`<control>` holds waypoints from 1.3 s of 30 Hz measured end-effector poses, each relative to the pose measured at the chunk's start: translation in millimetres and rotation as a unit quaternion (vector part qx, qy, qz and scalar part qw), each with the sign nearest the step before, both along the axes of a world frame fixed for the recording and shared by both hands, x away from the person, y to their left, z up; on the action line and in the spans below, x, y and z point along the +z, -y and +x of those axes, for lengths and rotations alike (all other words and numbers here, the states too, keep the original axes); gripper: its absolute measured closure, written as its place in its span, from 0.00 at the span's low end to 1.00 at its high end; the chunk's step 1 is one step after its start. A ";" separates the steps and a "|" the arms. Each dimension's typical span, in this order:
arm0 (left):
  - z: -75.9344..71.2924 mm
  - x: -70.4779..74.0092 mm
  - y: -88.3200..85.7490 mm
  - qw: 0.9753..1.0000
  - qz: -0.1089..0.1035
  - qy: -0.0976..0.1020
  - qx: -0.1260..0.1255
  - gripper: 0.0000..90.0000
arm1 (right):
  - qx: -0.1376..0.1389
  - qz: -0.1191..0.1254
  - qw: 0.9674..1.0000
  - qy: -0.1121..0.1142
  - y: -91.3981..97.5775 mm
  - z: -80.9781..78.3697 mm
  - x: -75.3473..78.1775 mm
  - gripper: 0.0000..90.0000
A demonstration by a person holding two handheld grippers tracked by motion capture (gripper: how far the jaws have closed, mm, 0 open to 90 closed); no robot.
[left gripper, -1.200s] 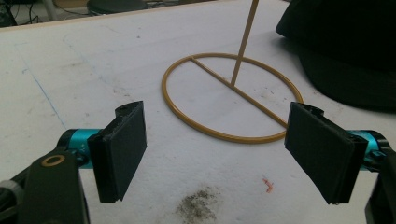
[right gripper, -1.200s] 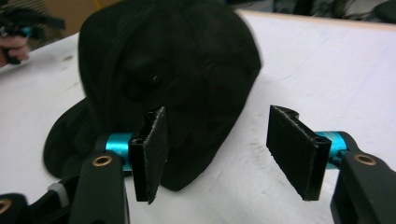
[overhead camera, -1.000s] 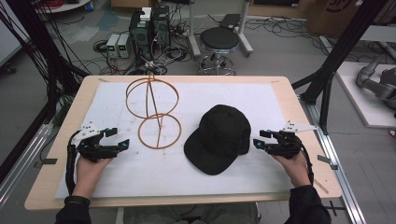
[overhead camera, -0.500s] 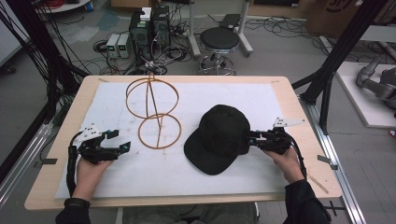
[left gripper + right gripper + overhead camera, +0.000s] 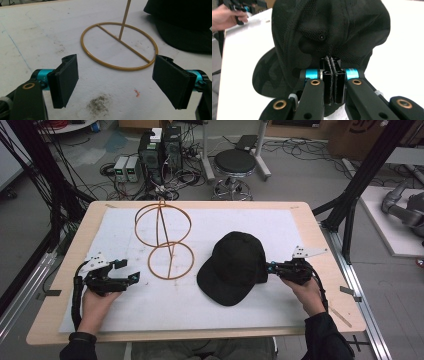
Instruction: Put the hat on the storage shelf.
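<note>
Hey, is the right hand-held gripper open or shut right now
Shut. The right hand-held gripper has just closed; its pads meet at the black cap's edge, apparently pinching the fabric.

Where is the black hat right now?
In the high view the black hat lies on the table's right half, just right of the wire stand, with the right claw at its edge.

A wooden desk [image 5: 320, 270] carried a white sheet [image 5: 240, 225] that covered most of its top. On the sheet's left half stood a tan wire stand [image 5: 164, 240]: a flat ring base with a crossbar, an upright rod, and hoops on top. A dark smudge [image 5: 98, 105] and a small red mark [image 5: 136, 92] lay on the sheet near the ring. Beyond the far edge, on the floor, stood a round black stool [image 5: 235, 162], computer boxes [image 5: 159, 151] and loose cables [image 5: 107, 180].
</note>
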State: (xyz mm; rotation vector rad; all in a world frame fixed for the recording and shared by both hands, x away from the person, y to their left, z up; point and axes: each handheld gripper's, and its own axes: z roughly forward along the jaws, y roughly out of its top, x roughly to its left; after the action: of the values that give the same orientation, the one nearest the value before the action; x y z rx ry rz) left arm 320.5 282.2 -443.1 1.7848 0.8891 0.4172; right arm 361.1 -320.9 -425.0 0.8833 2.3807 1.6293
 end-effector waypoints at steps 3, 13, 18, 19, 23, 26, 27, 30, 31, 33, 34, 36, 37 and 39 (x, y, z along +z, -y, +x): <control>0.0 0.1 -0.3 1.000 -0.002 0.000 0.000 0.24 | 0.006 0.036 0.999 0.018 -0.1 -4.1 11.6 1.00; -0.2 0.9 0.0 1.000 -0.005 0.001 -0.002 0.24 | 0.002 0.071 0.995 0.067 -12.1 -16.1 42.9 1.00; 0.1 1.2 1.6 1.000 -0.002 0.006 -0.006 0.24 | -0.008 0.087 0.992 0.091 -18.2 -24.1 61.1 1.00; 0.2 1.3 2.1 1.000 -0.003 0.008 -0.006 0.24 | -0.008 0.087 0.992 0.091 -18.2 -24.1 61.1 1.00; 0.3 2.0 4.4 1.000 -0.002 0.011 -0.011 0.24 | -0.013 0.088 0.990 0.109 -21.5 -28.8 71.9 1.00; 0.1 3.1 6.4 1.000 -0.003 0.014 -0.014 0.24 | -0.019 0.096 0.987 0.124 -24.8 -32.6 82.2 1.00; 0.0 3.7 7.1 1.000 -0.004 0.015 -0.014 0.24 | -0.019 0.096 0.987 0.127 -25.8 -33.6 84.9 1.00; -0.2 6.0 9.4 1.000 -0.002 0.020 -0.020 0.24 | -0.022 0.094 0.986 0.135 -28.6 -36.9 93.8 1.00; -0.4 6.3 10.3 1.000 -0.003 0.020 -0.021 0.24 | -0.022 0.094 0.986 0.135 -28.6 -36.9 93.8 1.00; -0.6 7.1 12.7 0.999 -0.004 0.020 -0.026 0.24 | -0.022 0.095 0.985 0.141 -29.4 -38.7 99.6 1.00; -0.6 7.2 13.7 0.999 -0.005 0.021 -0.027 0.24 | -0.025 0.097 0.984 0.145 -29.6 -39.6 102.6 1.00; -0.7 8.1 16.2 0.999 -0.003 0.024 -0.032 0.24 | -0.022 0.100 0.983 0.149 -30.2 -40.8 108.5 1.00; -0.6 8.6 17.1 0.999 -0.003 0.025 -0.035 0.24 | -0.025 0.101 0.982 0.155 -30.9 -42.3 112.8 1.00; -0.8 9.9 20.4 0.999 -0.005 0.027 -0.041 0.24 | -0.023 0.103 0.981 0.160 -32.4 -43.4 119.0 1.00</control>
State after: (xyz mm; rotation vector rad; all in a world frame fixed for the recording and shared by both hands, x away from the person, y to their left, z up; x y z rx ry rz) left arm 319.7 261.8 -433.2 1.7866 0.7770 0.4060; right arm 317.7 -288.5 -306.1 0.6387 1.9924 1.8620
